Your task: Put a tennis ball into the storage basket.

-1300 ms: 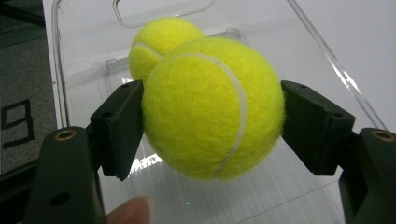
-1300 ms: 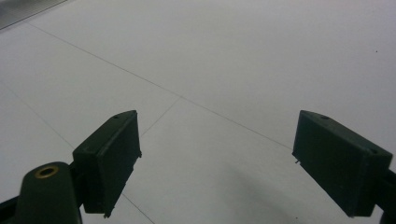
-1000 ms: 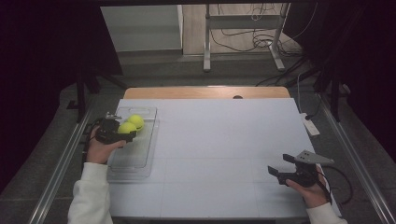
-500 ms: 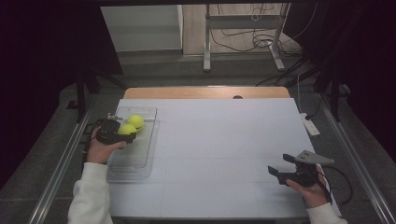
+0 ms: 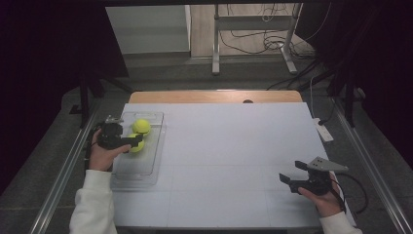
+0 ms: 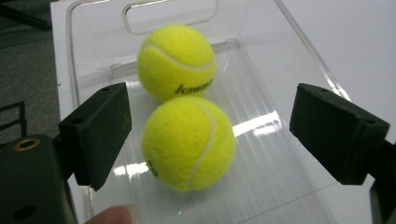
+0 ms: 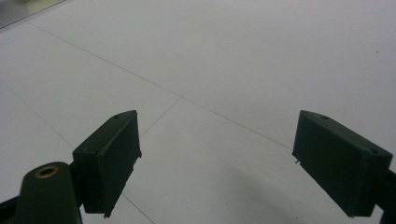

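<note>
Left gripper [image 6: 210,135] just opened, nearer ball [image 6: 188,143] between, untouched | right gripper [image 7: 215,163] wide | far ball [image 6: 176,62]: "kawa…"

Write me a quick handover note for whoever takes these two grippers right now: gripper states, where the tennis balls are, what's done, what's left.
Left gripper: its jaws have just been opening and now stand apart either side of the near tennis ball, pads clear of it.
Right gripper: open, nothing between the jaws, over bare white table at the near right.
Both balls lie in the clear tray at the table's left; the far tennis ball sits right behind the near one.
Done: near ball released in the tray.
Left: probably just drawing the left gripper back.
</note>
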### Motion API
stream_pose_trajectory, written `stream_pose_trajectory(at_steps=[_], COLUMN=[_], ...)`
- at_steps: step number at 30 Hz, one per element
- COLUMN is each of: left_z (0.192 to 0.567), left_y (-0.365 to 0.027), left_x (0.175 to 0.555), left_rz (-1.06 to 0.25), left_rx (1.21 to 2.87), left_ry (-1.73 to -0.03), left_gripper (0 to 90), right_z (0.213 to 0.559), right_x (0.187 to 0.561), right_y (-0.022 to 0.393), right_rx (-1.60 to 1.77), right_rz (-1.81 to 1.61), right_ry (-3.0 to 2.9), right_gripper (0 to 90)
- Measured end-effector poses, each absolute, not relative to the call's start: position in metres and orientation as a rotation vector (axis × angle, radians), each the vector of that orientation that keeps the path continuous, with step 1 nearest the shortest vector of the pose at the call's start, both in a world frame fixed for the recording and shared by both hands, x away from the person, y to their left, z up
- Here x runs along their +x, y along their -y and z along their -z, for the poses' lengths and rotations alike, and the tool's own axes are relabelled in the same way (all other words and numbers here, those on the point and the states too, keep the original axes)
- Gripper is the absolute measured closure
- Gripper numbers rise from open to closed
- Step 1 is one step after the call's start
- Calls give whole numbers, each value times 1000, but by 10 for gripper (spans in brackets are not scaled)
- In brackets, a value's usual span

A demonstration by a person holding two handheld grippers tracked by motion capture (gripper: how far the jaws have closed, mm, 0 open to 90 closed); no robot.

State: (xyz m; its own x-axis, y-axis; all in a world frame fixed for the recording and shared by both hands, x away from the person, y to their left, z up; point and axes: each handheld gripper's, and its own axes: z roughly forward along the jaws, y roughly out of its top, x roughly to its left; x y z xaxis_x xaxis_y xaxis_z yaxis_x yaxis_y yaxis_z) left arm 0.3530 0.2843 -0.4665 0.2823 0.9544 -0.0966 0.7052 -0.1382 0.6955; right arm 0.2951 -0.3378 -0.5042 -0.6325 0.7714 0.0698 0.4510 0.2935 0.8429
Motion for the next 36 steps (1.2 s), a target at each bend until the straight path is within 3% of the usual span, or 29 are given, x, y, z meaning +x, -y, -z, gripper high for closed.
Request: stream_pose_trajectory(at_steps=[21, 36], left_z=[457, 456], left_y=[-279, -261], left_x=[348, 317], left_rz=[-448, -397], left_rx=[1744, 1755], left_ry=[-1345, -1234], left_gripper=[139, 116], right_z=[505, 503], right_x=[298, 297], right_y=[343, 341], right_rx=[1127, 1111], right_rz=[-1321, -1319], right_ry=[-2207, -2206], right_gripper=[149, 150])
